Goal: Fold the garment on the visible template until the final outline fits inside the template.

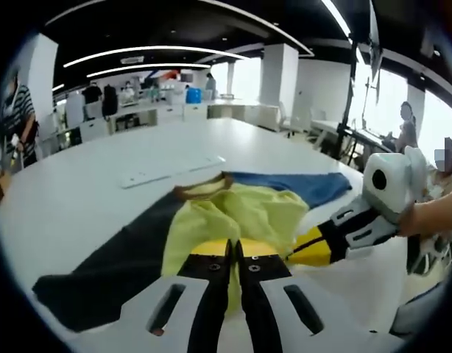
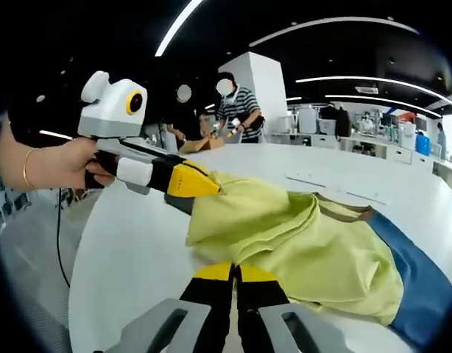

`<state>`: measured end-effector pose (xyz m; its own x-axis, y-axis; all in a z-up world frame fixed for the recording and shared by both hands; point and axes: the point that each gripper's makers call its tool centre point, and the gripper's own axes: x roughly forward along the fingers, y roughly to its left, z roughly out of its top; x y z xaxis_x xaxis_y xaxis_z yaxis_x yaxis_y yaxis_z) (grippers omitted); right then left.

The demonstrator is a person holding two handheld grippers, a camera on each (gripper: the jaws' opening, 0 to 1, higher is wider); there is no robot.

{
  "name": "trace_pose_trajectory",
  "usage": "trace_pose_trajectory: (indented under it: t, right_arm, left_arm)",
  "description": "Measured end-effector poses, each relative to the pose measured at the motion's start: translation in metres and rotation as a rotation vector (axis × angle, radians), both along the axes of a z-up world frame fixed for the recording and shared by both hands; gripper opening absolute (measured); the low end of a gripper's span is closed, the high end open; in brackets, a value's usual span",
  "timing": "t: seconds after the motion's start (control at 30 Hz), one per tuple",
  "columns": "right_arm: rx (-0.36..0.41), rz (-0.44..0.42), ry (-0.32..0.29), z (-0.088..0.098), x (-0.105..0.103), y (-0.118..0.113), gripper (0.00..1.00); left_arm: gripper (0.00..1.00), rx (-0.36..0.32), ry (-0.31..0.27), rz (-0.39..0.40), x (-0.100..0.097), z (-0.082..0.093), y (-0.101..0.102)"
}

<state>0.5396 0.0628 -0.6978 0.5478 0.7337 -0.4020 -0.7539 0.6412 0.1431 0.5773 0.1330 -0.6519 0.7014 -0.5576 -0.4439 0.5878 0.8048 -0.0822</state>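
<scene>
Left gripper view, garment (image 1: 241, 209) pinched in hand-held gripper (image 1: 234, 254)

yellow, blue & black garment (image 1: 233, 209), white table (image 1: 86, 198), yellow-tipped black grippers w/ white bodies

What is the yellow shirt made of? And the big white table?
The yellow shirt looks like soft, matte cloth, maybe cotton: it bunches into loose folds where both grippers pinch it. The white table looks hard and smooth, perhaps laminate or painted board, with a faint sheen; the exact material can't be told.
</scene>
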Motion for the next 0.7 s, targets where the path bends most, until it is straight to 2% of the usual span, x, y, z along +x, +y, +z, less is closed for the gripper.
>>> trace_pose_trajectory:
  t: [0.03, 0.2, 0.3, 0.4, 0.7]
  right_arm:
    - [-0.012, -0.012, 0.028, -0.001, -0.001, -0.005, 0.00]
    - [-0.003, -0.033, 0.044, 0.013, -0.004, -0.021, 0.00]
    - [0.014, -0.038, 0.080, 0.021, -0.008, -0.030, 0.00]
    - [0.001, -0.041, 0.078, 0.026, -0.013, -0.040, 0.00]
    - [0.027, -0.021, 0.092, 0.049, -0.036, -0.062, 0.00]
  left_arm:
    - [0.01, -0.002, -0.002, 0.003, 0.000, 0.001, 0.001]
    - [0.00, -0.036, -0.014, 0.015, -0.003, 0.018, 0.011]
    - [0.00, -0.043, -0.020, 0.009, -0.007, 0.026, 0.015]
    - [0.00, -0.047, -0.022, 0.008, -0.013, 0.031, 0.017]
    - [0.00, -0.070, -0.018, -0.007, -0.032, 0.043, 0.021]
